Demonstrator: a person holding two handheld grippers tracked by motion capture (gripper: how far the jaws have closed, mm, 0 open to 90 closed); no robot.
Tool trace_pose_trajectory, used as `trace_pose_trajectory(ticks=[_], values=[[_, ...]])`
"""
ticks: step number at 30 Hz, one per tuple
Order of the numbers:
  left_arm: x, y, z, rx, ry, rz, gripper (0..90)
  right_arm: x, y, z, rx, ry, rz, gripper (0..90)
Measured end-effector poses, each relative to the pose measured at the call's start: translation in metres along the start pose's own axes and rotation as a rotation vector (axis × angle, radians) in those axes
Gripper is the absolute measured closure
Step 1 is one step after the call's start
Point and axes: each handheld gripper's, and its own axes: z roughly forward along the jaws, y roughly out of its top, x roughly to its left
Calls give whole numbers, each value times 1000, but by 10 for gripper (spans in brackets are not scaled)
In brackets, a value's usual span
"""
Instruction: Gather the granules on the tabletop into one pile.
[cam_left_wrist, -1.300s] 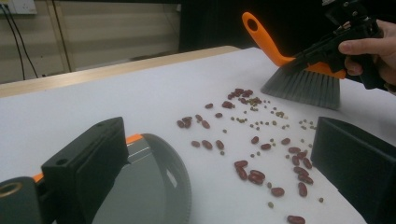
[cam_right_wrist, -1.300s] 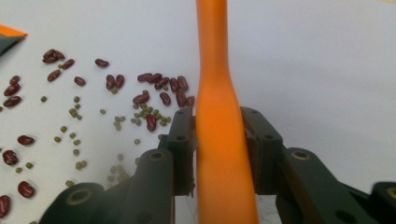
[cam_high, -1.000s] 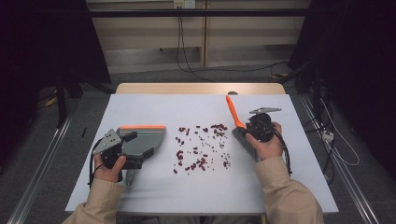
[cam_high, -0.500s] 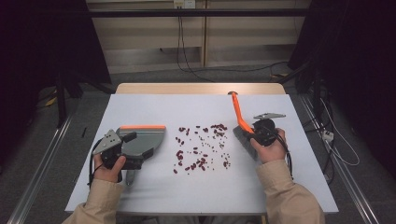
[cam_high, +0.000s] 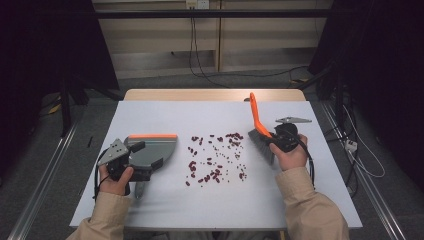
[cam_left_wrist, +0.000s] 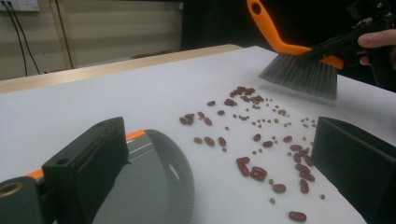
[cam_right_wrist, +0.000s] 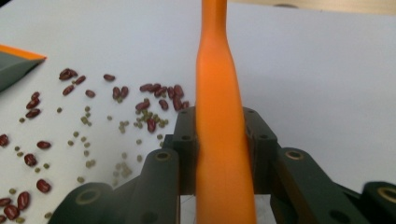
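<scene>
One counter (cam_high: 165, 210), covered with a white sheet, wooden edge at the far side. Two forearms in beige sleeves, entering from the near edge, one at each side.

One dustpan (cam_high: 150, 150), grey with an orange strip along its far edge, flat on the counter at the left, open mouth toward the beans. One brush (cam_high: 260, 131), orange handle and grey bristles, at the right; handle pointing up and away, bristles down, just beside the right edge of the beans. Whether touching the sheet or slightly above, cannot tell.

Two hand-held grippers. Left hand-held gripper (cam_high: 142, 156), held in the left hand (cam_high: 116, 180), low over the counter, pointing toward the right; jaws on the rear part of the dustpan, pinching it as far as the high view shows, though the jaws look wide apart in the left gripper view. Right hand-held gripper (cam_right_wrist: 219, 140), held in the right hand (cam_high: 290, 155), wrist bent inward; jaws pressed against both sides of the orange handle.

Many dark red beans (cam_high: 215, 155), too many to count exactly, scattered between dustpan and brush. Smaller green beans (cam_right_wrist: 88, 121) mixed among them, also uncounted.
</scene>
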Motion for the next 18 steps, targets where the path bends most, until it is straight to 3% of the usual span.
trace_pose_trajectory(ticks=[10, 11, 18], values=[[2, -1, -4, -1, 6, -7, 37, -1, 15, 10, -26, -23, -41, 714], [2, -2, -5, -2, 9, -10, 37, 0, 19, 15, -33, -22, -66, 714], [4, -3, -7, -1, 7, -17, 37, -1, 35, 31, -61, -35, -119, 714]])
